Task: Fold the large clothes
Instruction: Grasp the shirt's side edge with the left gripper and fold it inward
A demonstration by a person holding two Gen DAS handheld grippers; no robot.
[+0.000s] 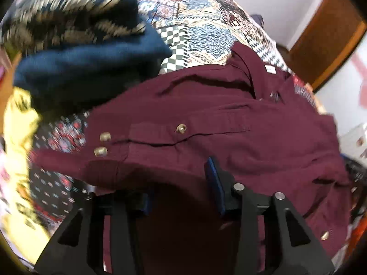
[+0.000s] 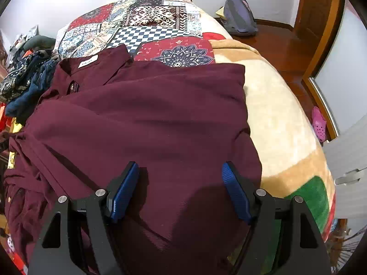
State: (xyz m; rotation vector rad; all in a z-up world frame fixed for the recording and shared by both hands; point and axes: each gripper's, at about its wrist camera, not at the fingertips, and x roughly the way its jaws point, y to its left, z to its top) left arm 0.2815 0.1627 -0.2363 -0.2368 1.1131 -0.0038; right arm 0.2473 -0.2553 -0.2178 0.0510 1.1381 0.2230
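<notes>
Two grippers are seen over one maroon shirt (image 2: 142, 119) spread on a bed.

Left wrist view, blurred by motion: at far left a yellow garment (image 1: 20, 123) is seen; above it a pile of dark blue clothing (image 1: 80, 68) with a gold-patterned piece on top. Patchwork bedspread (image 1: 201, 34) is exposed beyond the pile. The shirt fills the middle, with brass snap buttons (image 1: 103, 144) on a cuff and one on a pocket flap. The left gripper (image 1: 181, 190) is lowered onto a raised fold of the maroon cloth; the left pad is hidden under the fold, the blue right pad (image 1: 214, 183) stands against it. The cloth appears to be pinched between the jaws. A wooden door frame (image 1: 325, 43) is seen at far right.

Right wrist view, sharp: the clothes pile (image 2: 27, 84) lies at left, touching the shirt's edge. The shirt lies collar away, white neck label (image 2: 88, 62) showing, one side already folded across the front. The right gripper (image 2: 180, 190) is held above the smooth near part, its blue pads (image 2: 125, 192) spread wide apart with nothing clamped between them. Right of the shirt a cream and tan blanket (image 2: 275, 119) is uncovered, with a green patch near the gripper. On the wooden floor beyond, a grey backpack (image 2: 238, 16) and a pink clog (image 2: 318, 123) are noted.
</notes>
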